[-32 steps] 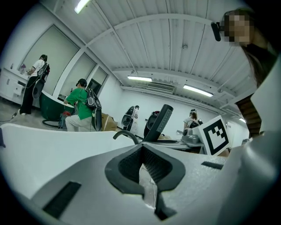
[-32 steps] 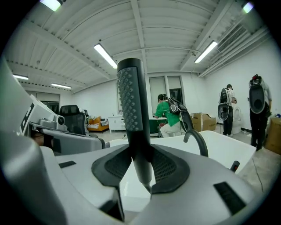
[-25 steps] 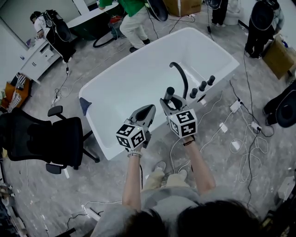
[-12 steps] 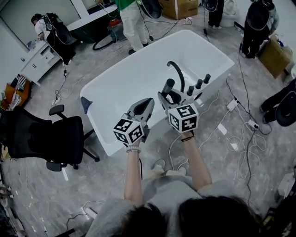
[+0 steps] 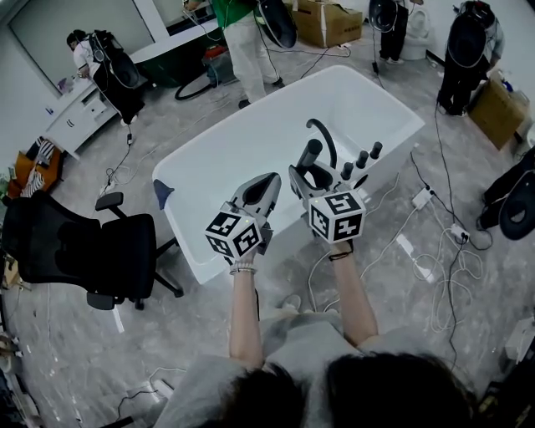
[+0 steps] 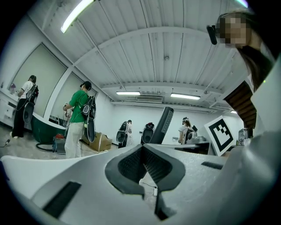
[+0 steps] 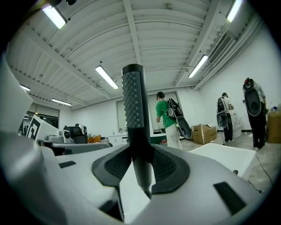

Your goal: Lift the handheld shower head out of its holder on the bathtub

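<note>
**Shower head held upright in right tool at the tub's edge**

A grey floor (image 5: 125,351) spreads round a white freestanding bathtub (image 5: 251,150), with open ground between the tub's near rim and the person who holds the tools. Off the tub's left corner, a black office chair (image 5: 84,251) takes up the floor just beside it. White cables (image 5: 435,251) trail across the floor at the right. At the far side, a person in green (image 5: 242,33) stands just beyond the tub's rim, near a cardboard box (image 5: 330,21).

The tub's basin lies bare, its rim running diagonally from lower left to upper right. At its right edge stand a curved black faucet (image 5: 326,138) and a row of dark knobs (image 5: 361,159).

Both tools hover side by side over the near rim. The left tool (image 5: 272,180) has its jaws together with nothing between them. The right tool (image 5: 308,171) is clamped on the shower head (image 5: 310,154), just beside the faucet.

Seen from the right tool's own camera, the shower head (image 7: 133,114) is a slim dark wand standing upright. Its upper length is studded with rows of small nubs, and its smooth handle is pinched between the ribbed pads. Its tapered lower end shows below them.
</note>
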The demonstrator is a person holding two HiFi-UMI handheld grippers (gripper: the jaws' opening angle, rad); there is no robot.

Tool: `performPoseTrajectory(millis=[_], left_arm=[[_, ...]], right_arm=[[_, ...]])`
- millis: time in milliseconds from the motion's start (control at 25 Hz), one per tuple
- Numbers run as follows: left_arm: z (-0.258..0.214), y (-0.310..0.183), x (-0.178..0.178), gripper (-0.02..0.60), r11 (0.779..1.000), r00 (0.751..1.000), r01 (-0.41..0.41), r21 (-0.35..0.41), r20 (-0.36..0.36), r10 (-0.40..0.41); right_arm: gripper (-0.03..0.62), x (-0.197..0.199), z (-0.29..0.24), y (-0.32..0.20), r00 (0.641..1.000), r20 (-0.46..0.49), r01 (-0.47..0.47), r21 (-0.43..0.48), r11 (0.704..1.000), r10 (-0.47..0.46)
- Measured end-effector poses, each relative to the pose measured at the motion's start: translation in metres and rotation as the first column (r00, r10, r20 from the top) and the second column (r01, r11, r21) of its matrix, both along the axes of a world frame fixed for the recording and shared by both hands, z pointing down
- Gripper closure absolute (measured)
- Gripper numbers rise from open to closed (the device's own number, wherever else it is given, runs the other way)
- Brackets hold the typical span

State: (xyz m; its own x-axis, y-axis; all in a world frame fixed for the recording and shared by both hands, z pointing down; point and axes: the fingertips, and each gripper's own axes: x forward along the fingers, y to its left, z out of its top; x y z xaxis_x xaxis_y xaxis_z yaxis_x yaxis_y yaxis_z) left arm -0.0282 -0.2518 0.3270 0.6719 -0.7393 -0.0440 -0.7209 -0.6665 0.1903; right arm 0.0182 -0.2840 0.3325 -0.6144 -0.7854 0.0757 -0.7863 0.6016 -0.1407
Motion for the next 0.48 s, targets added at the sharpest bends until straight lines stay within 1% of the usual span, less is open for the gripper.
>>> performPoseTrajectory(millis=[240, 480], left_arm=[[-0.018, 0.003, -0.006, 0.577, 0.999, 1.000, 0.010, 0.038, 0.000, -0.010], [-0.030, 0.009, 0.000, 0.577, 0.998, 1.000, -0.006, 0.066, 0.005, 0.006]], right_arm=[[0.459, 0.000, -0.020, 0.006, 1.000, 0.010, 0.002, 0.032, 0.999, -0.003], [0.460, 0.000, -0.037, 0.015, 1.000, 0.009, 0.023, 0.068, 0.997, -0.023]])
